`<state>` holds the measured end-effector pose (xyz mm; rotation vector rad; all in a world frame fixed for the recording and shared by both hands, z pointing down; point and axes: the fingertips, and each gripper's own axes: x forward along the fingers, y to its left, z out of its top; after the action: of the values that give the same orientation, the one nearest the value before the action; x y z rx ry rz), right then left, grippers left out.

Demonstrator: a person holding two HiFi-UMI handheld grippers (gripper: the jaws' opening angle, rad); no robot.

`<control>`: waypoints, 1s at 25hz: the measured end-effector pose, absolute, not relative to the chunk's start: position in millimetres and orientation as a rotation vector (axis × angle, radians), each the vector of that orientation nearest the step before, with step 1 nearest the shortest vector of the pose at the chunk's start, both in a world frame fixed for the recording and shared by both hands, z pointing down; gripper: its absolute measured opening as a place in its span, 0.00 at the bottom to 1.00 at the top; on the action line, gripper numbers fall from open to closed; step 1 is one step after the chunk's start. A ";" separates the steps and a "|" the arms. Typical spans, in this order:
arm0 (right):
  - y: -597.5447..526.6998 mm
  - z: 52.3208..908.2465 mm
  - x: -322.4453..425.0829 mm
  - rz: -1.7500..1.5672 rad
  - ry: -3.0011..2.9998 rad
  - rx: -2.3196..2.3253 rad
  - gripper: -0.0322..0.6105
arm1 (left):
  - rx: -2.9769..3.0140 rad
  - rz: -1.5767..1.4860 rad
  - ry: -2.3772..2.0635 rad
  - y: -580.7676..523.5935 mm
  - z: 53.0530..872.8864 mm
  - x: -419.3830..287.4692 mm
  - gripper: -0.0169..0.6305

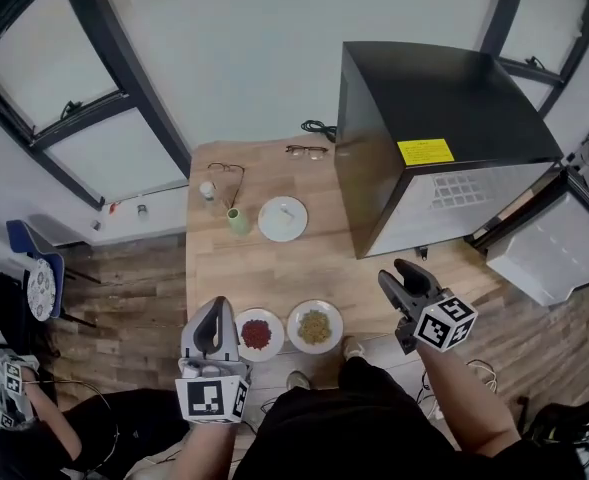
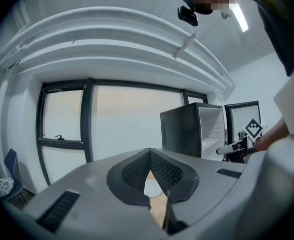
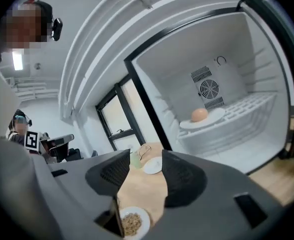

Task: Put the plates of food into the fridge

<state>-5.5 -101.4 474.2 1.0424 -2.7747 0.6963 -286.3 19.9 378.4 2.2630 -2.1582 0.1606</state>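
Note:
On the wooden table (image 1: 214, 258), two plates of food sit near the front edge: one with red food (image 1: 258, 334), one with tan grains (image 1: 315, 326), (image 3: 132, 223). My left gripper (image 1: 213, 311), (image 2: 148, 156) hovers just left of the red plate, its tips touching with nothing between them. My right gripper (image 1: 398, 268), (image 3: 143, 170) is open and empty, to the right of the tan plate, in front of the black fridge (image 1: 444, 98). The fridge stands open; on its shelf rests a plate with a round orange food (image 3: 199, 115).
A bare white plate (image 1: 282, 218), a green cup (image 1: 237, 221), a small bottle (image 1: 207, 190) and two pairs of glasses (image 1: 226, 171), (image 1: 306, 150) lie farther back on the table. The fridge door (image 1: 559, 243) swings out to the right. A person sits at the lower left (image 1: 19, 418).

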 end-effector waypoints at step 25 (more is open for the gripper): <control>58.1 692.1 -48.1 1.608 -2.276 1.239 0.36 | 2.295 0.366 -2.028 107.9 422.4 -323.0 0.03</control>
<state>-48.1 58.1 692.1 1.2392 -2.2756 1.6085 -323.0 107.9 422.4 2.2954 -2.0280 0.3656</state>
